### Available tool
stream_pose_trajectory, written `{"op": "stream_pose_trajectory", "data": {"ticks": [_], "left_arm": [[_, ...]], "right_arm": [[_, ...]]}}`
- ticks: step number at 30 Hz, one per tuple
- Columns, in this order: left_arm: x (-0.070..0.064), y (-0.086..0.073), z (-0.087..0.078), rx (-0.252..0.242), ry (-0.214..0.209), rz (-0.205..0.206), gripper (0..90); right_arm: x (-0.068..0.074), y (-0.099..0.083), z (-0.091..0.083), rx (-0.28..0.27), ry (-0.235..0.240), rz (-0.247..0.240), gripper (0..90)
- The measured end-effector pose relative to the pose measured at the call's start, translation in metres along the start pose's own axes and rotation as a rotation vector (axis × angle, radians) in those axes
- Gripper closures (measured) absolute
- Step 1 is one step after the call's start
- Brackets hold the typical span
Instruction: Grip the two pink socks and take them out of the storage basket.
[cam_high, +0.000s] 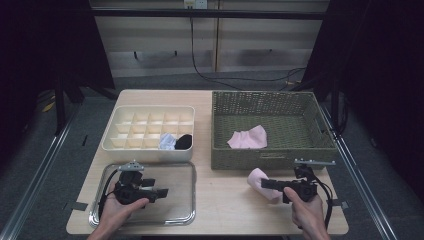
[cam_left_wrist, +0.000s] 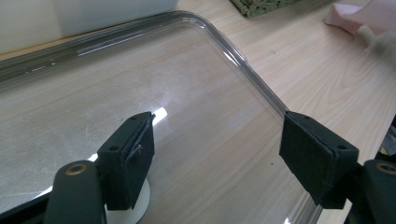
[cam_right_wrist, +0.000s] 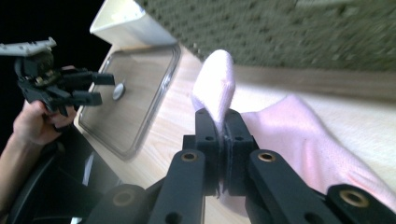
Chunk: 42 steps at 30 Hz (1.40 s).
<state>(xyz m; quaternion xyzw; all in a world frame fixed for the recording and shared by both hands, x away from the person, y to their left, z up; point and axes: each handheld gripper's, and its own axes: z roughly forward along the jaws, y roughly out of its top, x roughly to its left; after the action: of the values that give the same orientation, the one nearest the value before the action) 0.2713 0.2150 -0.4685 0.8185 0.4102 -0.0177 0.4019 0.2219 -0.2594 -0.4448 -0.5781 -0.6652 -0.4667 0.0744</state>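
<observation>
Pink sock (cam_high: 264, 184) lies on the table (cam_high: 225, 200) just in front of the wicker basket (cam_high: 270, 160), near the table's right front, with one end clamped in the right gripper (cam_high: 268, 183). Largest container: the basket, at the right rear of the table, holds one loose pink cloth (cam_high: 248, 138) on its floor, near the front wall. Next: the white divided box (cam_high: 150, 150), at the left rear; two cells in its front row are filled, one with a pale blue-white item (cam_high: 167, 142) and the cell to its right with a black item (cam_high: 184, 141); what these are cannot be told. Next: the clear tray (cam_high: 185, 200), directly in front of the box, bare apart from a small white round piece (cam_left_wrist: 140, 205) that shows under the left gripper (cam_high: 155, 189) in the left gripper view. That gripper hangs over the tray with its jaws wide apart, gripping nothing; its right jaw stands over the tray's rim. In the right gripper view the right gripper's jaws are pressed together on a fold of the sock (cam_right_wrist: 219, 93), which stands up between them while the rest of it trails on the wood to the right. Each gripper is held by a hand at the table's front edge.
</observation>
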Motion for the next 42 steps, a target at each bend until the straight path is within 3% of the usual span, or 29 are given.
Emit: {"op": "stream_pose_trajectory", "data": {"ticks": [15,20,26,32,42], "left_arm": [[-0.003,0.002,0.001,0.003,-0.005,0.011,26.5],[-0.003,0.001,0.001,-0.001,-0.008,0.008,26.5],[-0.004,0.001,0.001,-0.002,-0.008,0.004,26.5],[-0.004,0.002,0.001,0.000,-0.010,0.010,26.5],[-0.007,0.003,0.001,-0.001,-0.015,0.011,26.5]], "right_arm": [[0.001,-0.009,0.044,0.049,0.011,-0.022,85.0],[0.000,-0.010,0.054,0.063,0.016,-0.026,79.5],[0.001,-0.009,0.052,0.061,0.040,-0.032,69.0],[0.004,-0.009,0.050,0.059,0.051,-0.043,69.6],[-0.003,-0.016,0.049,0.080,0.002,-0.043,68.8]]}}
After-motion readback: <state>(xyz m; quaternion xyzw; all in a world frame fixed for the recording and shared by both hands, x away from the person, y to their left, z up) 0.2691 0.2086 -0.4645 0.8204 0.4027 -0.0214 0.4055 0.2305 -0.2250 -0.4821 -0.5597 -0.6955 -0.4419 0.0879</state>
